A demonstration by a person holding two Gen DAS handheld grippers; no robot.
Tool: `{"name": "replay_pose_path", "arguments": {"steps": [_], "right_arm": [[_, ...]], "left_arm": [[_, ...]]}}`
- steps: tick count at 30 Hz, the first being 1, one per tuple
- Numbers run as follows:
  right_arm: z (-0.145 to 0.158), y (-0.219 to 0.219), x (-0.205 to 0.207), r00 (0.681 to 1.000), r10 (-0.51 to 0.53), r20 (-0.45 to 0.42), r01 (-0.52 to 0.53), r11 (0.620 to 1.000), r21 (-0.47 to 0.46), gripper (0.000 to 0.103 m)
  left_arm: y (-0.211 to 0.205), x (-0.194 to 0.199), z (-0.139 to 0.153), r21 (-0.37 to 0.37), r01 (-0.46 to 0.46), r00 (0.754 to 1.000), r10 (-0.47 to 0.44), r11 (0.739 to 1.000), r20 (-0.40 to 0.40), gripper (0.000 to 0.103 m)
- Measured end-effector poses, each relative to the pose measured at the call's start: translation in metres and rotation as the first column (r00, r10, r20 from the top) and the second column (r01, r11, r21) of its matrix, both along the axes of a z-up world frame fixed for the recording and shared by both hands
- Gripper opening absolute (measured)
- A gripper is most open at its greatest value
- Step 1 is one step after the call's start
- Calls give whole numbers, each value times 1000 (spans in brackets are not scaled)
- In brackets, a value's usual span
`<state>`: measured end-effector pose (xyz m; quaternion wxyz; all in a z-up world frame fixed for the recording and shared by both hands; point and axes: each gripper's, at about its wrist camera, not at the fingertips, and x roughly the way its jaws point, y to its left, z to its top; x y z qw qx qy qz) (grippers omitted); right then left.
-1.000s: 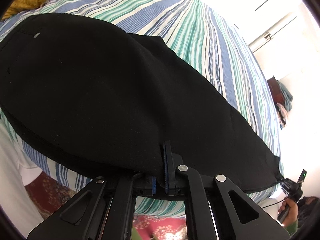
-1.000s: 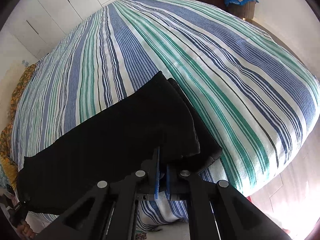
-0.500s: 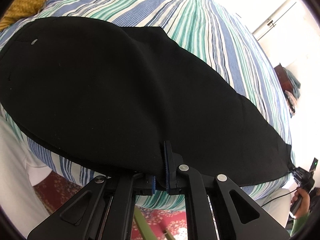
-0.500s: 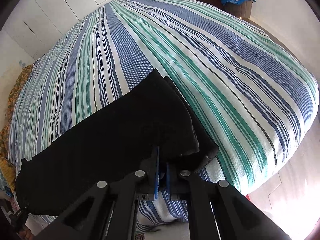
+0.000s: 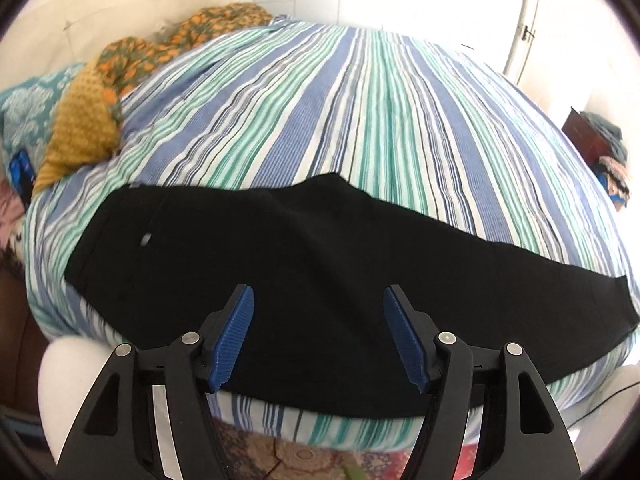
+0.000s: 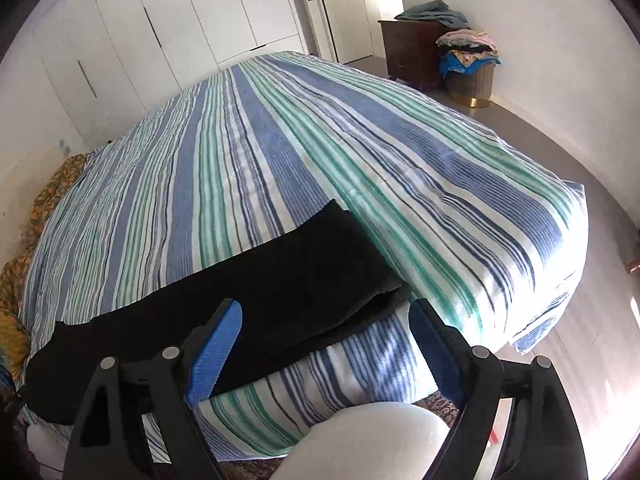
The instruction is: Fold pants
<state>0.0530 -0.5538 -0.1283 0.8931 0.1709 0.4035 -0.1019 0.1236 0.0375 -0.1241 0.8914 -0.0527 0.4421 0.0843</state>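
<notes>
The black pants (image 5: 304,264) lie folded lengthwise along the near edge of the striped bed (image 5: 360,100), waist end at the left, leg ends at the right. My left gripper (image 5: 318,336) is open and empty, raised above the pants' near edge. In the right wrist view the pants (image 6: 256,304) run from the left to their leg ends near the bed's front edge. My right gripper (image 6: 324,352) is open and empty, held back from the leg ends and the striped bed (image 6: 360,152).
Yellow and orange floral cushions (image 5: 132,64) sit at the bed's head. A dark cabinet (image 6: 416,52) and a basket of clothes (image 6: 470,68) stand by the far wall. White wardrobe doors (image 6: 180,28) lie behind the bed. A patterned rug (image 5: 312,460) lies below.
Both grippers were shut on the pants' near edge; they have now opened, let go and pulled back and up. The pants lie flat on the bed.
</notes>
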Motion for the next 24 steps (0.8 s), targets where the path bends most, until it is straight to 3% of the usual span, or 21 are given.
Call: {"name": "replay_pose_path", "arguments": {"steps": [2, 4, 7, 12, 14, 16, 19, 22, 24], "right_arm": [[3, 17, 18, 999, 51, 17, -51, 998, 26, 85], [3, 38, 38, 994, 107, 28, -108, 993, 44, 85], [-12, 67, 62, 983, 181, 15, -182, 981, 67, 85], [-73, 95, 72, 964, 236, -124, -209, 957, 199, 86], [-87, 100, 65, 965, 233, -121, -210, 961, 179, 86], [-85, 102, 61, 967, 231, -109, -212, 964, 162, 86], [-74, 88, 59, 973, 217, -78, -193, 952, 236, 85], [-62, 59, 55, 983, 176, -48, -156, 946, 285, 85], [-63, 34, 57, 982, 172, -81, -139, 938, 318, 85]], "left_arm": [[-4, 29, -16, 46, 12, 999, -9, 999, -53, 70], [1, 47, -37, 91, -7, 988, 21, 996, -154, 65], [19, 34, -65, 99, -63, 959, 88, 993, -268, 62], [38, 3, -65, 100, -68, 964, 91, 993, -250, 63], [35, 3, -64, 94, -78, 962, 100, 993, -253, 63], [32, 1, -59, 85, -102, 961, 120, 991, -249, 62], [23, -3, -43, 27, -101, 978, 104, 995, -183, 63], [5, -4, -29, 20, -54, 992, 56, 998, -112, 74], [-9, 0, -29, 39, -7, 993, 12, 999, -115, 75]]}}
